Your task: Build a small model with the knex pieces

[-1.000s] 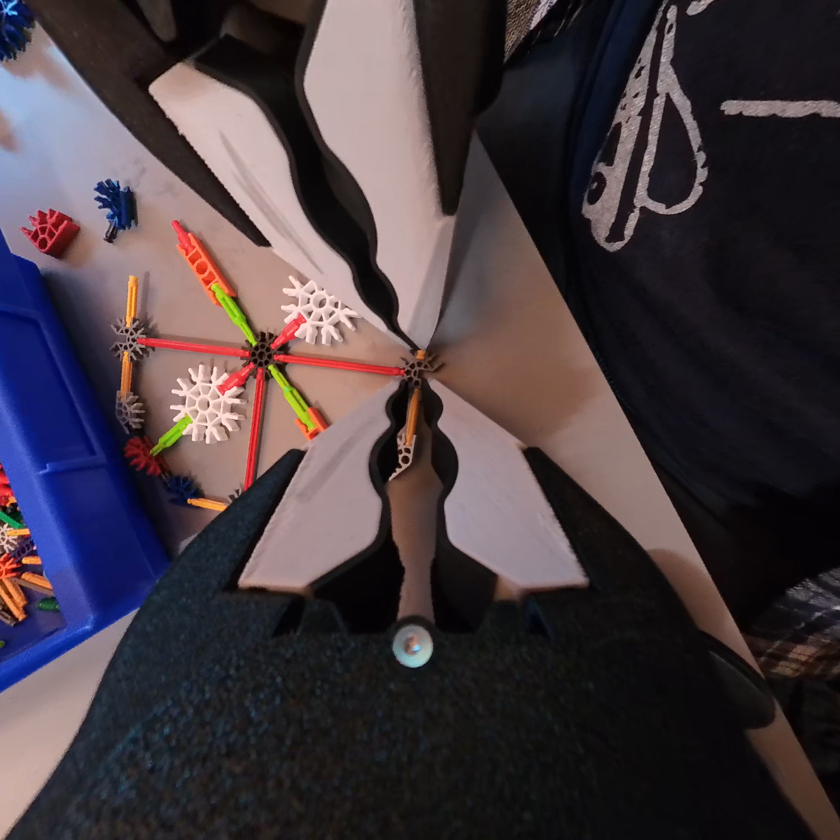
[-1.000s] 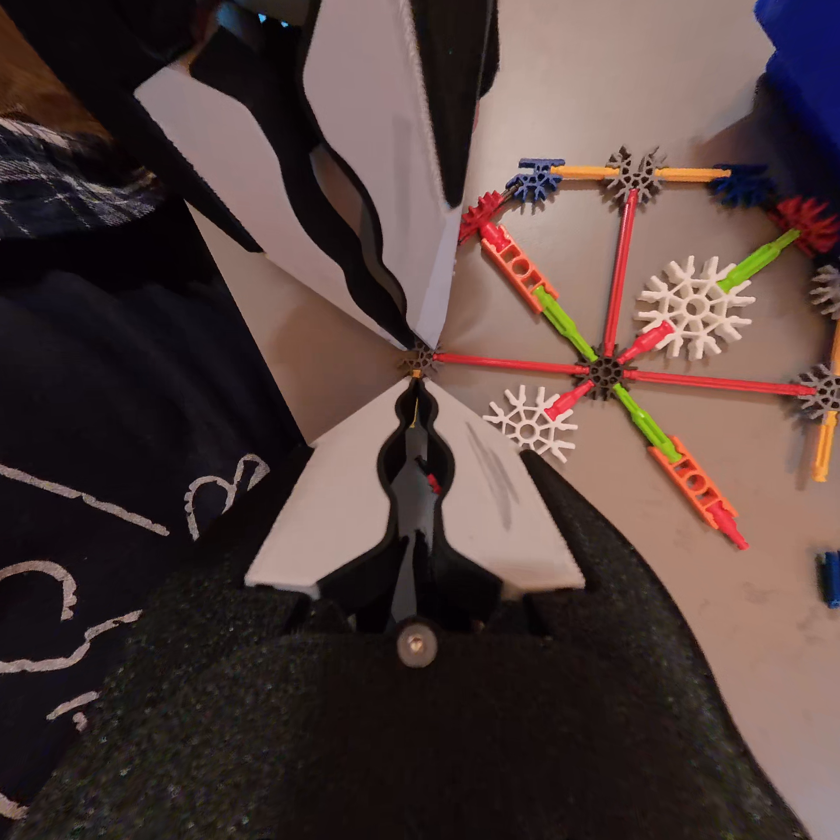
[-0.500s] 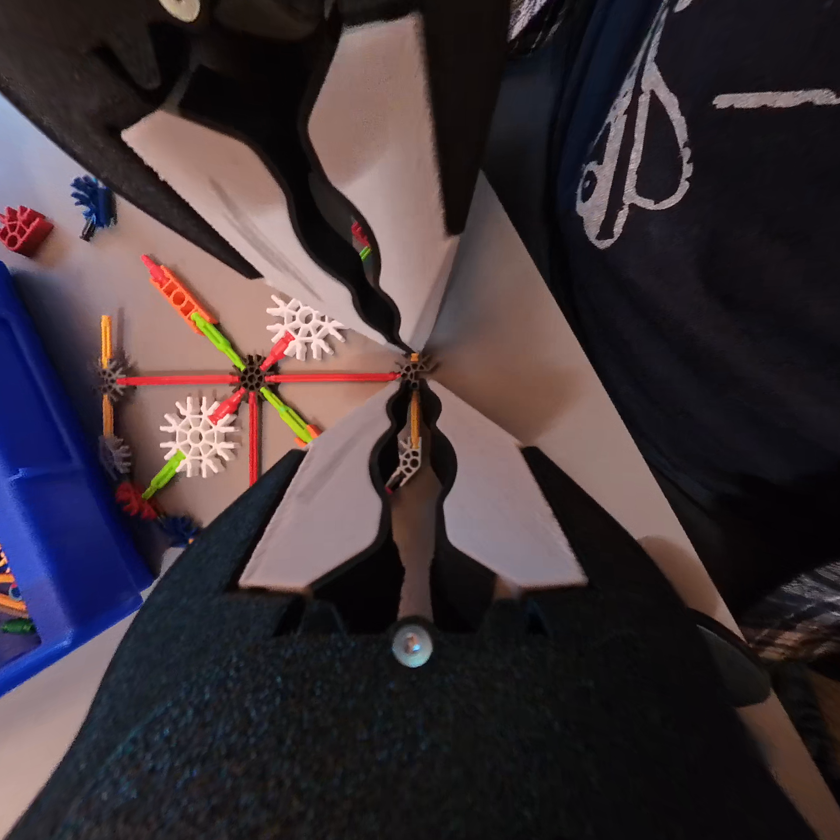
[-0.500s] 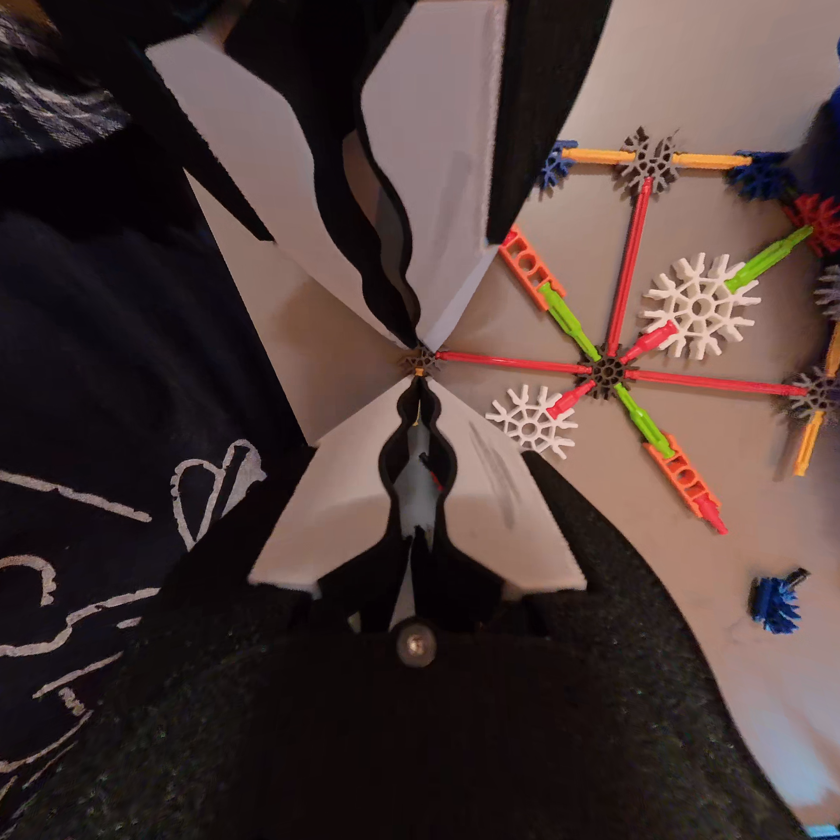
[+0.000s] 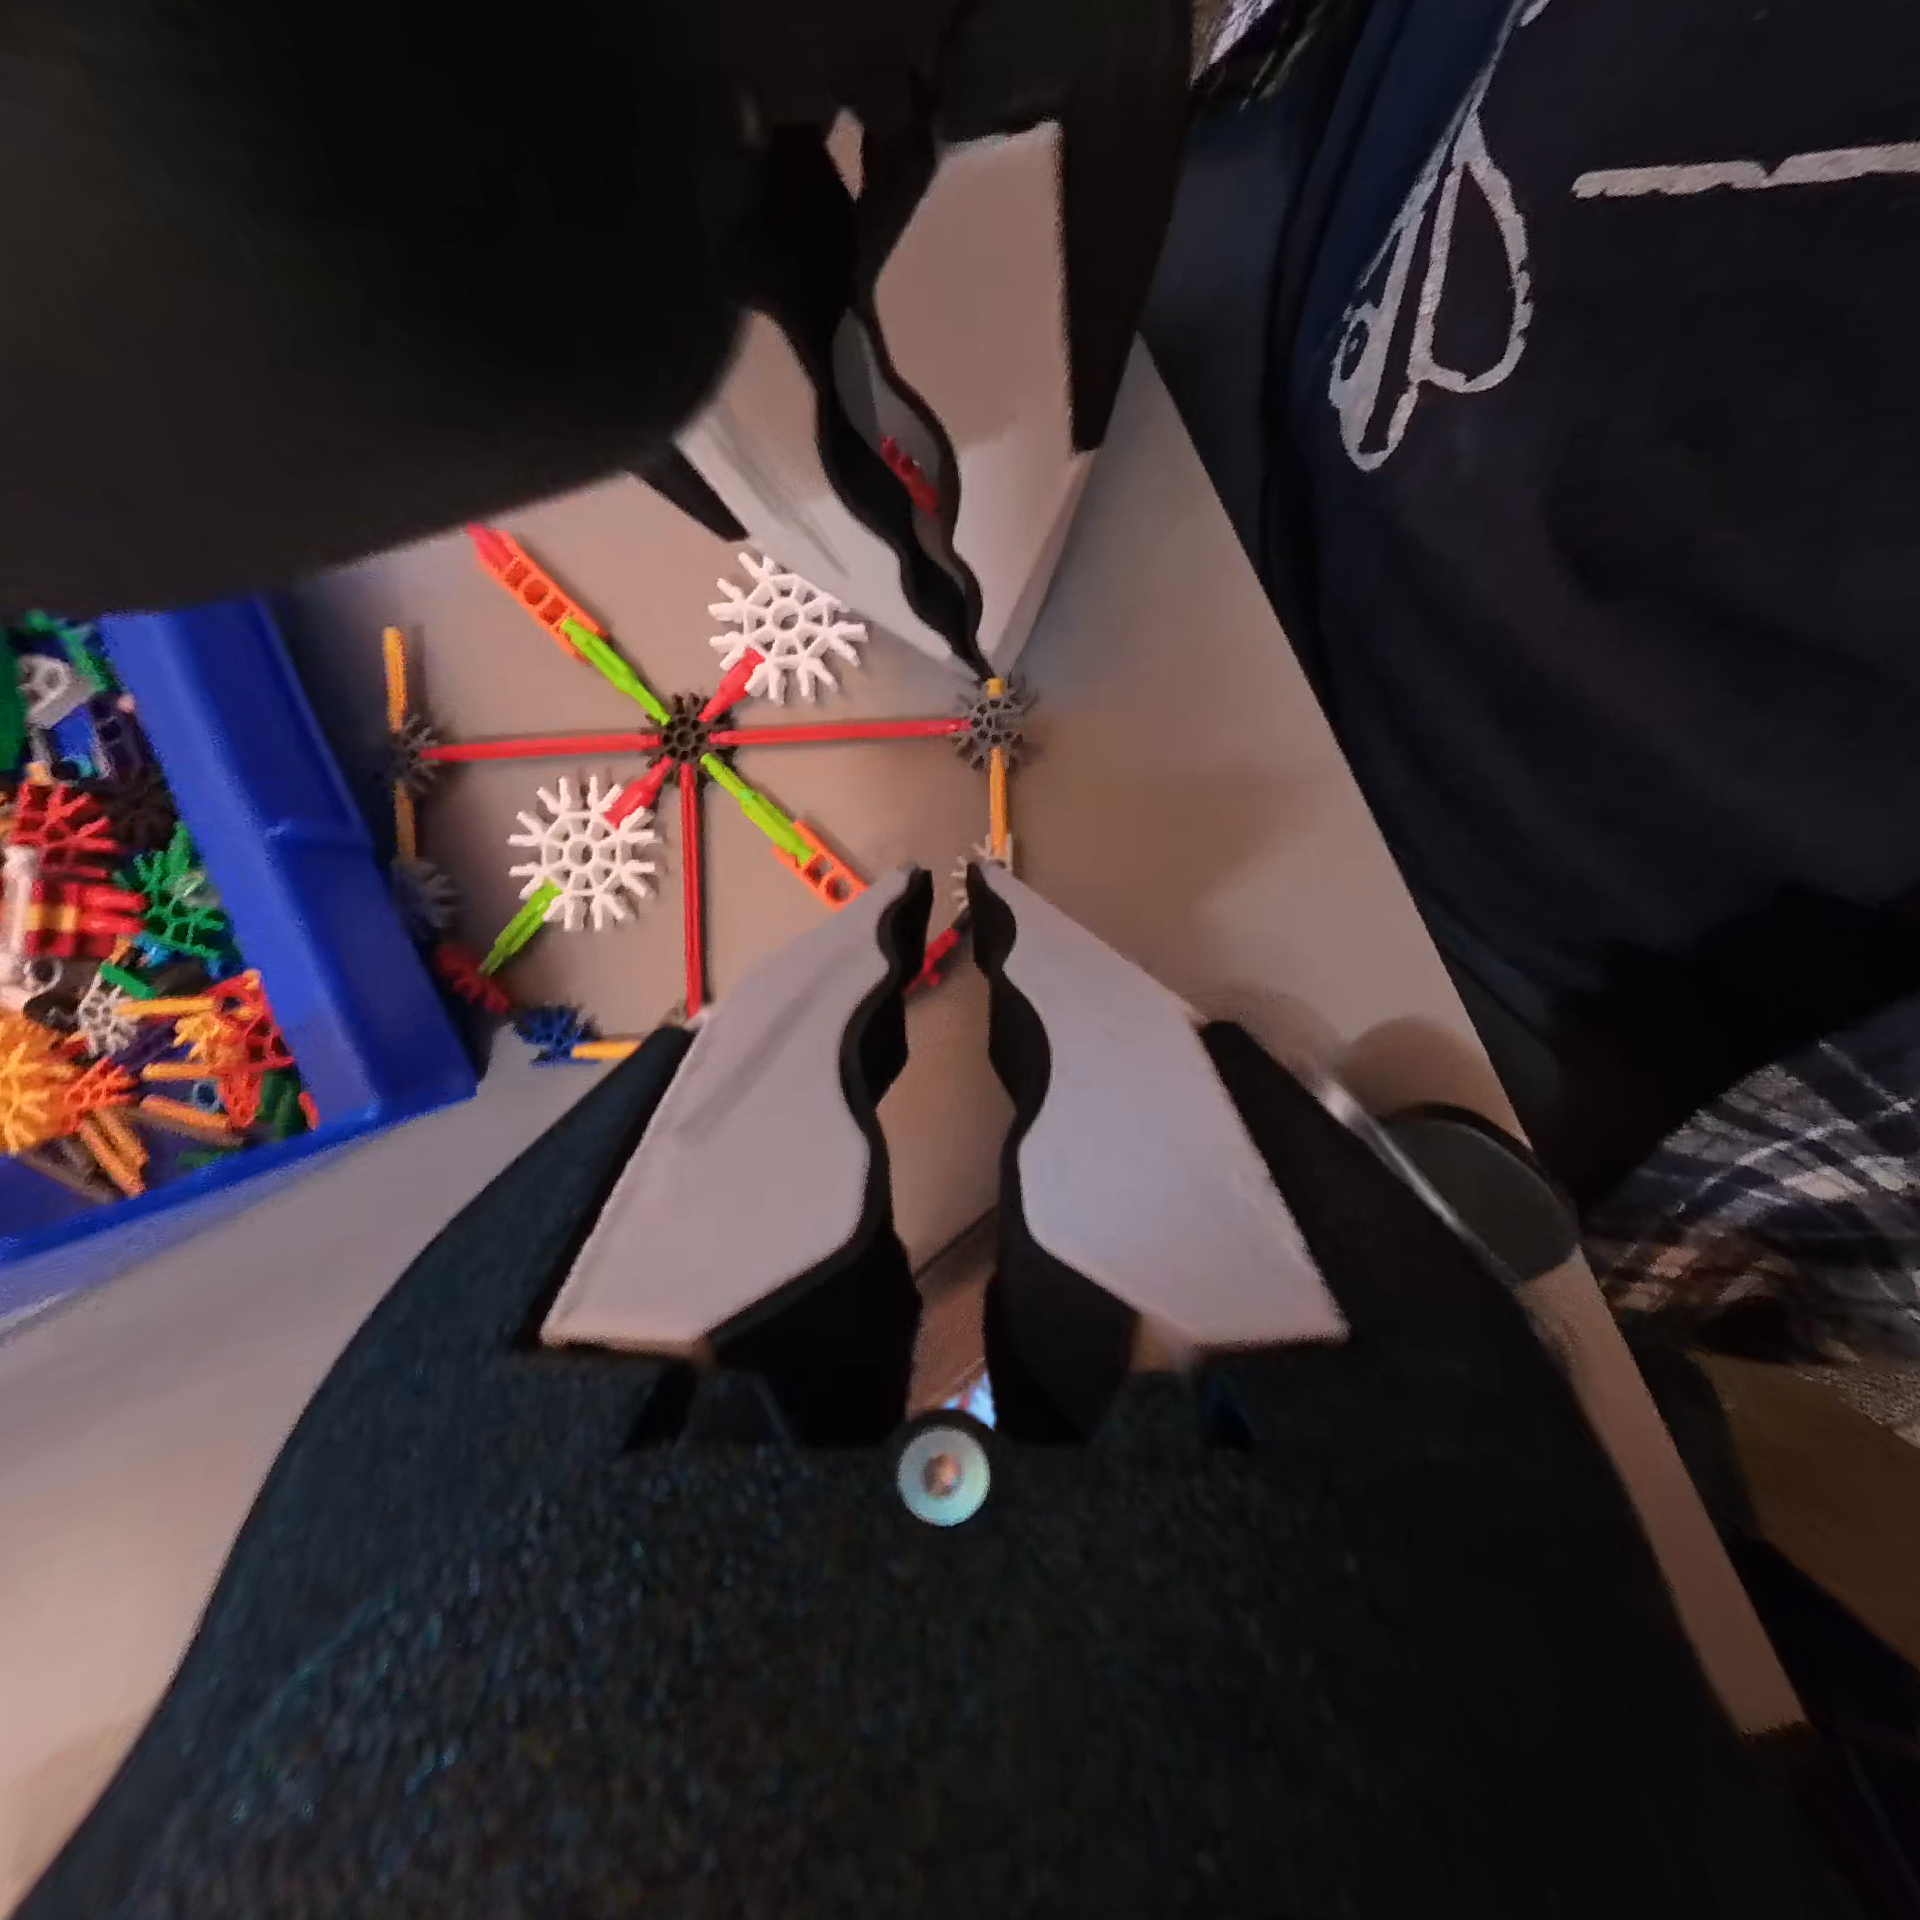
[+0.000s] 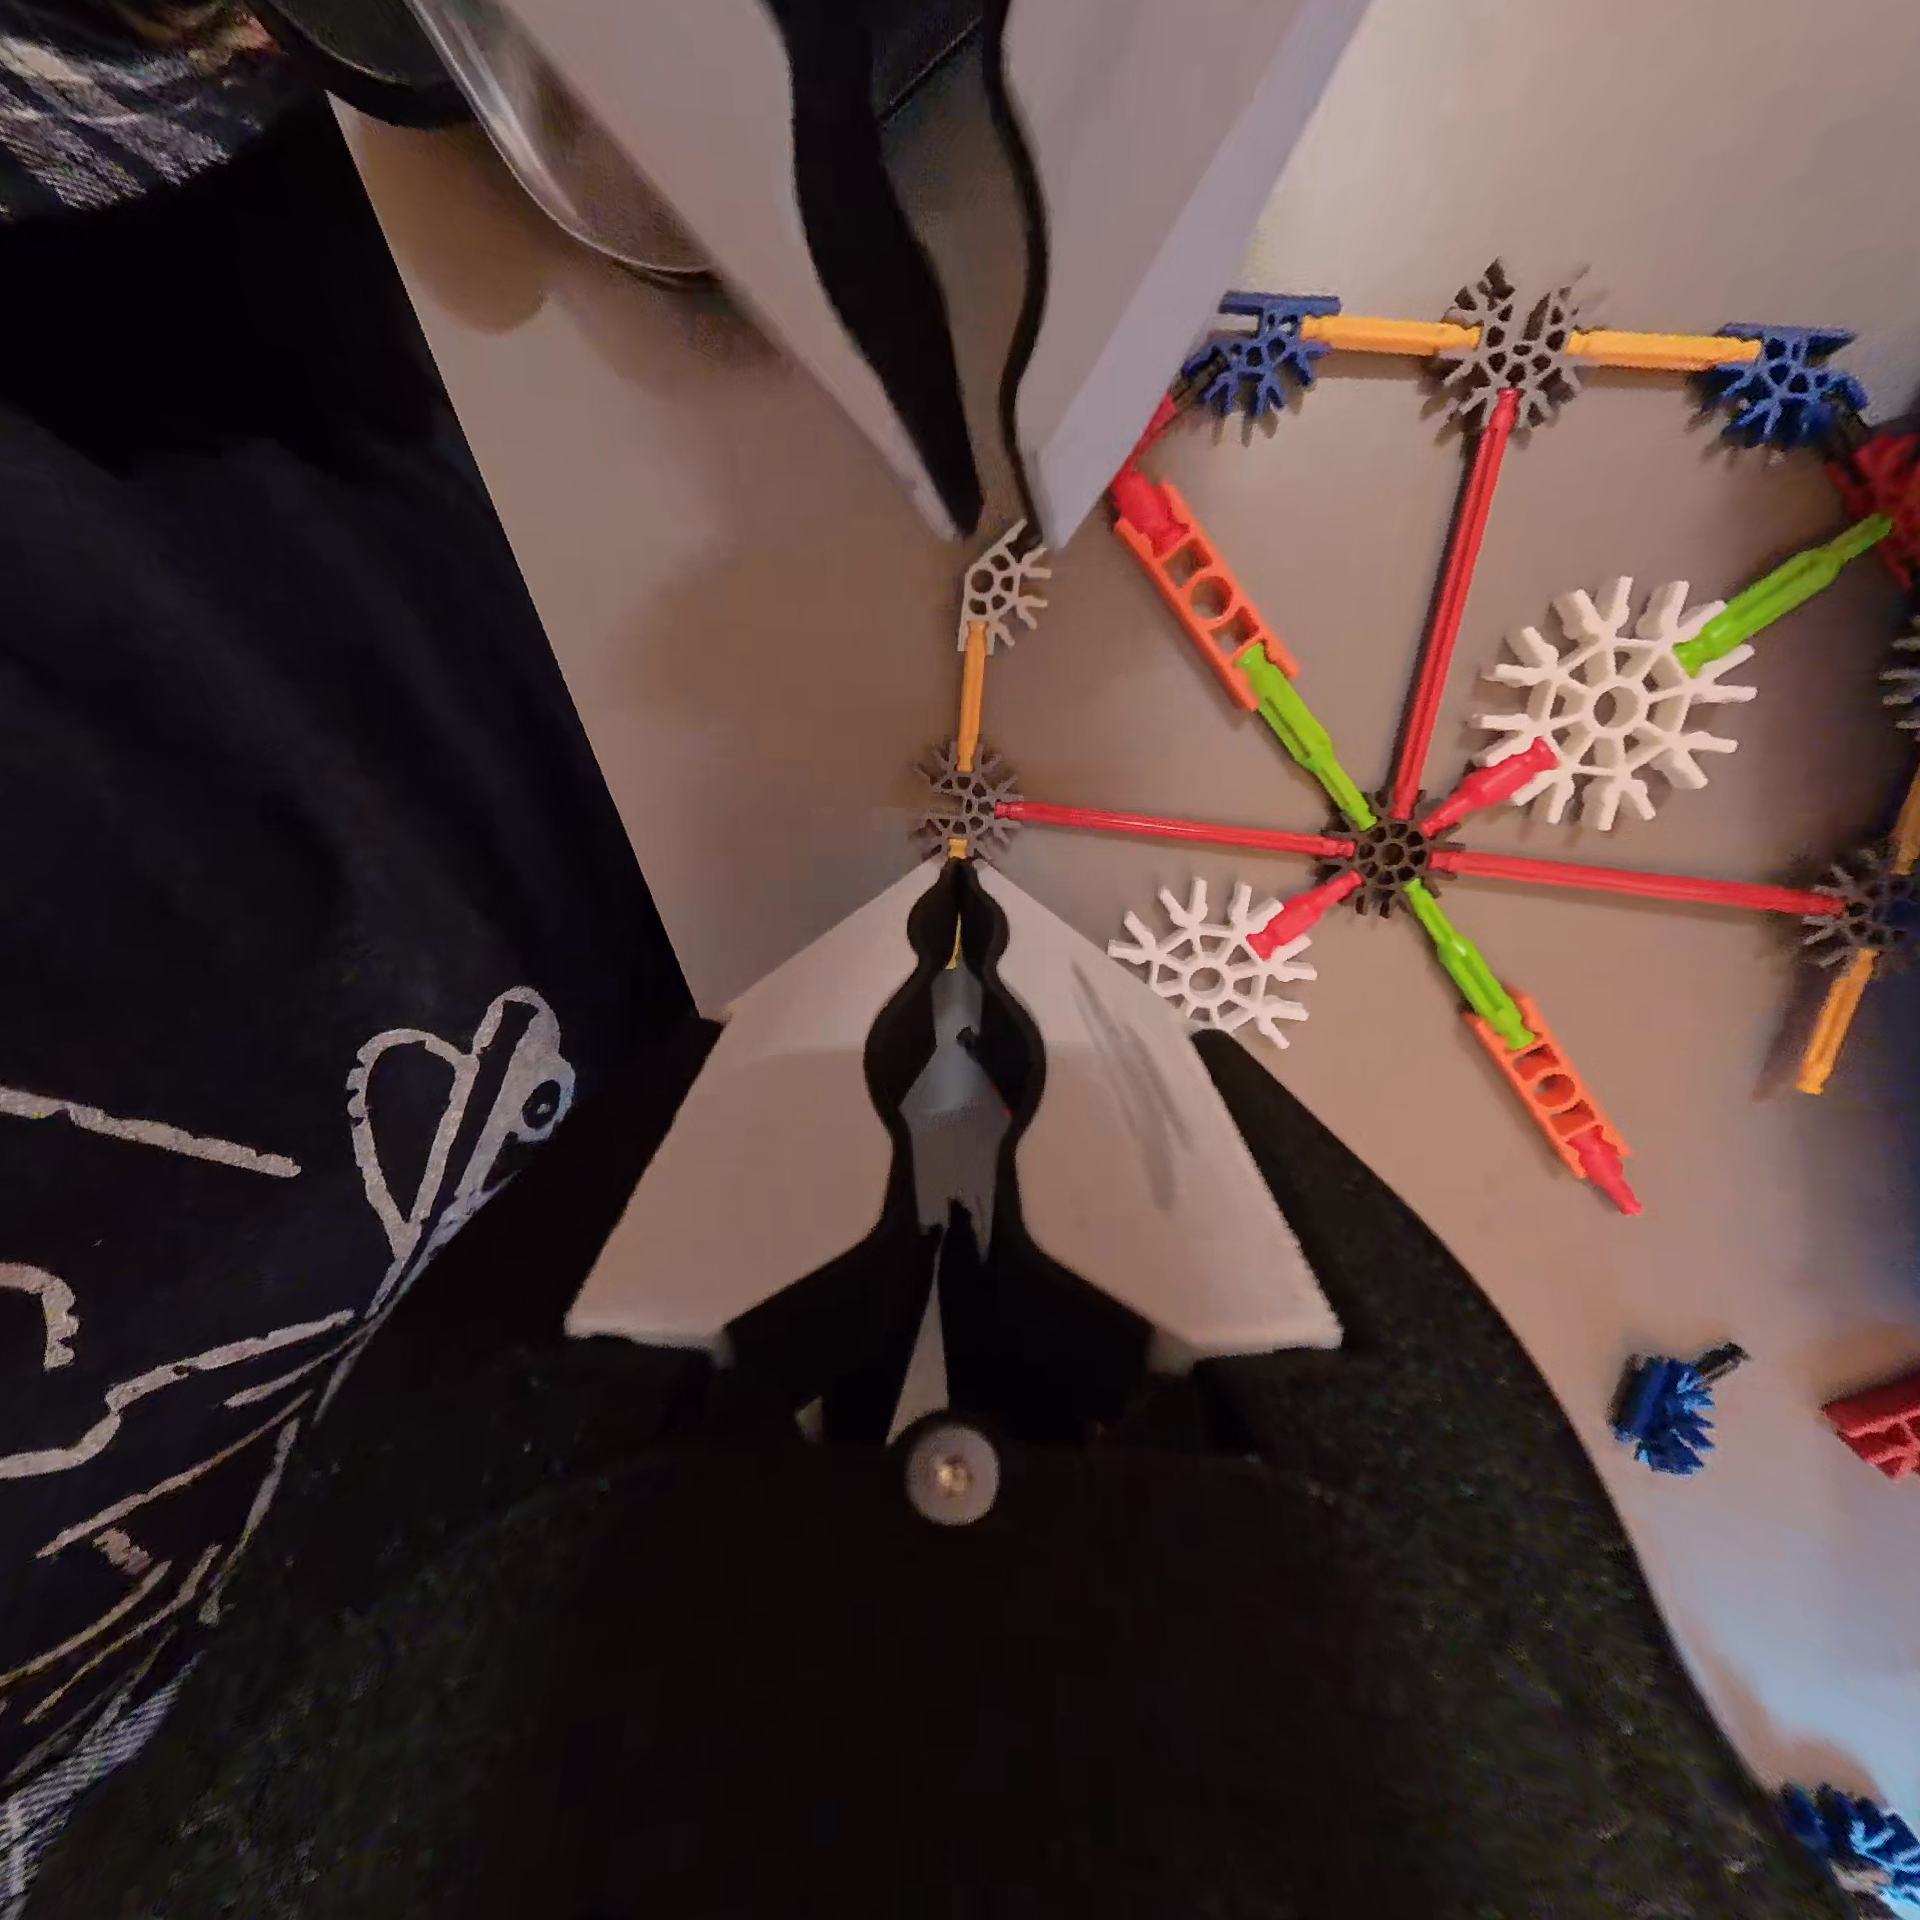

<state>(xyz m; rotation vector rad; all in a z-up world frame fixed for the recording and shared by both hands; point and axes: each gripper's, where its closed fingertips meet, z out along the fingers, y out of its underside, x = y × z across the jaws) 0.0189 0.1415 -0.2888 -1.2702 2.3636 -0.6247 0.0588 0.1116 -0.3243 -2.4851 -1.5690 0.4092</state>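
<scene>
A flat wheel of plastic rods and connectors lies on the table, with a black hub (image 5: 686, 732) (image 6: 1387, 852). A red spoke ends at a dark grey rim connector (image 5: 992, 717) (image 6: 966, 805). A short yellow rod (image 5: 997, 810) (image 6: 971, 686) runs from it to a light grey connector (image 5: 982, 854) (image 6: 997, 592). My left gripper (image 5: 940, 883) (image 6: 992, 520) is slightly open, its tips just off the light grey connector. My right gripper (image 6: 958, 873) (image 5: 982, 665) is shut on a yellow rod stub on the dark grey connector's other side.
A blue bin (image 5: 281, 831) full of loose pieces stands beyond the wheel. A loose blue connector (image 6: 1668, 1408) and a red piece (image 6: 1881, 1423) lie beside it. A person in a dark shirt (image 5: 1558, 623) stands at the table edge close to both grippers. My right fingertips sit around 7 cm from my left ones. The right tips stand about 7 cm off the black hub (image 5: 686, 732). It turns up in the right wrist view (image 6: 1388, 852) as well.
My left gripper has opened, let go of the yellow rod with the light grey connector, and drawn back. My right gripper has stayed shut at the dark grey connector.
</scene>
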